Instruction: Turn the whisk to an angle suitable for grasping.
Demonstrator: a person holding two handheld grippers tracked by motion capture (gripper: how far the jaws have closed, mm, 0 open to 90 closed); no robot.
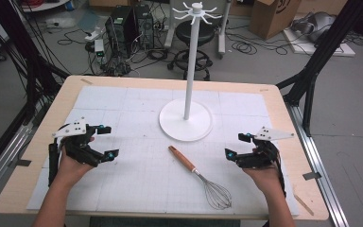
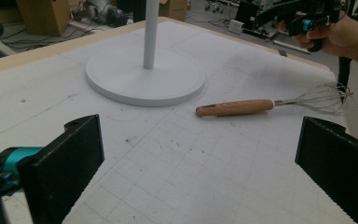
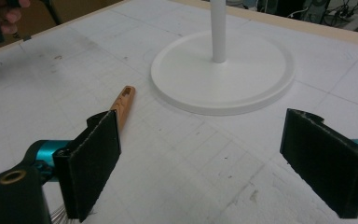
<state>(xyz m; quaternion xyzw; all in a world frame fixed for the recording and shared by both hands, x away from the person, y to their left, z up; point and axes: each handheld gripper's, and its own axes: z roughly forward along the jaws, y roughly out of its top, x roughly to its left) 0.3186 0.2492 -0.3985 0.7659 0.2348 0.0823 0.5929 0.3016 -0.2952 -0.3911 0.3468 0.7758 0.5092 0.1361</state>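
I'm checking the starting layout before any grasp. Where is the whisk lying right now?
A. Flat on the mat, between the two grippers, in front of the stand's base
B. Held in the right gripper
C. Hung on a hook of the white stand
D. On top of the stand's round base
A: the whisk lies flat on the mat in front of the white stand, apart from its base, with the left gripper and right gripper both open and empty on either side of it.

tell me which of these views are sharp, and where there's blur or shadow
High view: even light, soft overall; the wire whisk with a wooden handle is readable. Left gripper view: the whisk and round white stand base are sharp, while the near black fingers are soft. Right gripper view: the white gridded mat is crisp with faint shadows, and the fingers are blurred.
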